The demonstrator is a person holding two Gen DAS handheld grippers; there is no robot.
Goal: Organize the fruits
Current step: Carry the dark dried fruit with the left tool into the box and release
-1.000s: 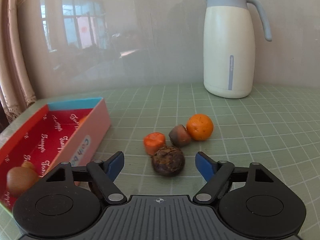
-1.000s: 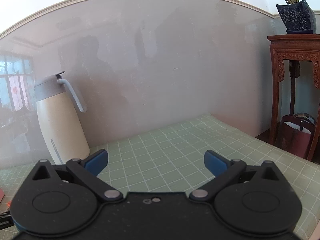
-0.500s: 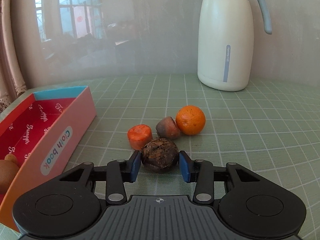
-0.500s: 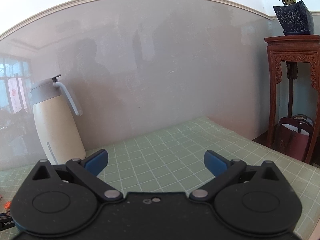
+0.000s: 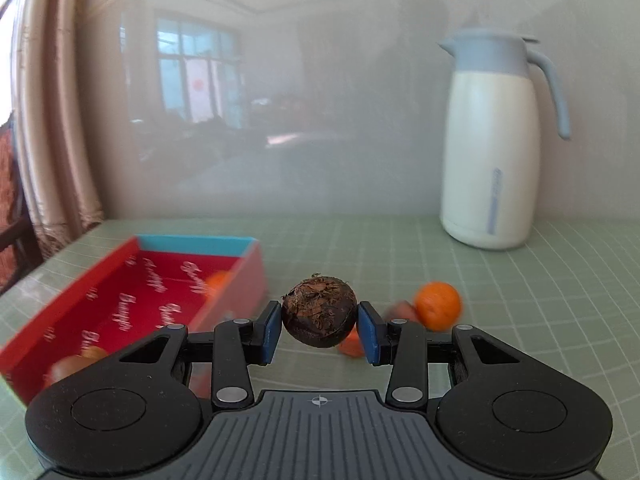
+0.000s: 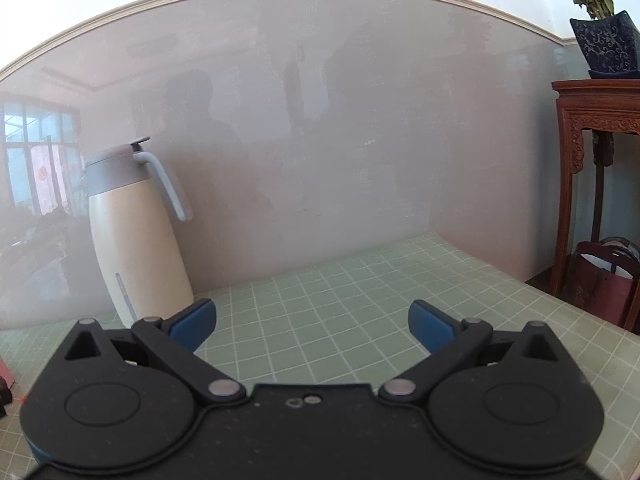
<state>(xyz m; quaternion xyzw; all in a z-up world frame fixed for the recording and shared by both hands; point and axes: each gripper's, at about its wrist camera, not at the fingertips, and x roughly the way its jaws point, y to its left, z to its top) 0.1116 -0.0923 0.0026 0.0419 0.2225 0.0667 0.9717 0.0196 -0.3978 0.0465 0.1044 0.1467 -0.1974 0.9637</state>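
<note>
The left gripper [image 5: 319,330] clamps the dark brown fruit [image 5: 319,312] between its 2 blue pads, clear above the green checked table [image 5: 520,300]. The fruit is nearly round, slightly wider across the jaws, its ragged crown tipped up. The red box [image 5: 120,276] lies left; an orange [image 5: 437,305] and blurred pieces sit behind right. A white jug [image 5: 490,160] stands beyond. The right gripper [image 6: 312,324] gapes wide, empty.

Your left gripper [image 5: 319,330] holds the dark fruit [image 5: 319,312] above the table [image 5: 540,300]; the box [image 5: 132,300] lies left, the orange [image 5: 437,306] right, the jug [image 5: 492,148] behind.
</note>
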